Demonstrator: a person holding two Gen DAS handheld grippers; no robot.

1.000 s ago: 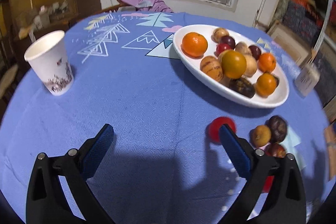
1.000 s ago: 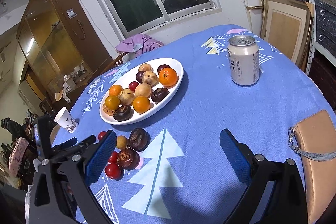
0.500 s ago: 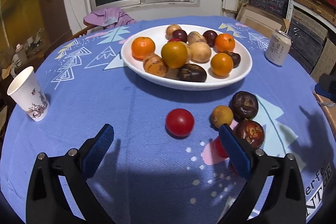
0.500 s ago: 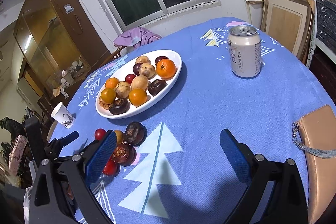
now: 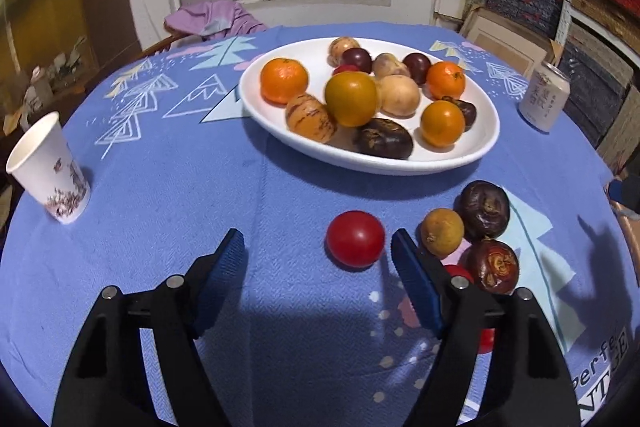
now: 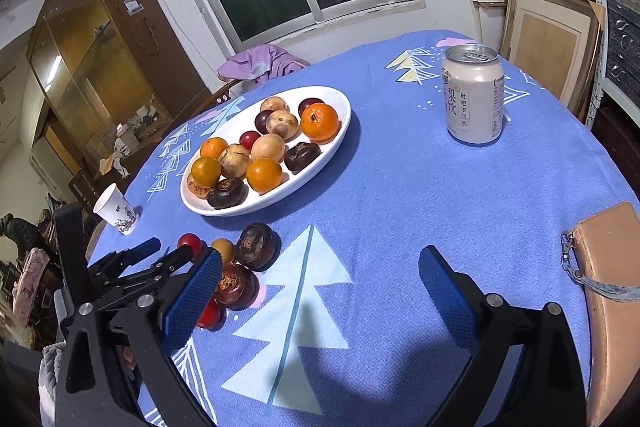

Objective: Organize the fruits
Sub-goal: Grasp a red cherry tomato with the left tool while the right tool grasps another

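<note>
- The small, round, glossy red fruit [image 5: 355,238] lies loose on the counter, a round one under a blue patterned cloth [image 5: 168,195]. It sits just ahead of the left gripper [image 5: 318,249] and off-centre in the gap: close beside the tip of the right-hand blue pad, well apart from the left-hand one.
- The left jaws stand wide and hold nothing; the gap looks ample for this fruit.
- In my judgement the coming move turns on that offset. The left gripper needs to shift a little to its right and go forward so the red fruit sits midway between the pads before closing.
- The fruit is round, so no long axis matters.
- Just past the right-hand pad sit a small yellow-brown fruit [image 5: 442,231], two dark wrinkled brown fruits [image 5: 484,209] and more red fruit half hidden behind the finger. A sideways shift risks nudging them.
- The oval white plate [image 5: 486,143], already piled with oranges and brown and purple fruit, lies beyond the red fruit, near and straight ahead.
- The right gripper [image 6: 320,283] is also wide and empty, over bare cloth. The left one is nearer the red fruit [image 6: 190,243].
</note>
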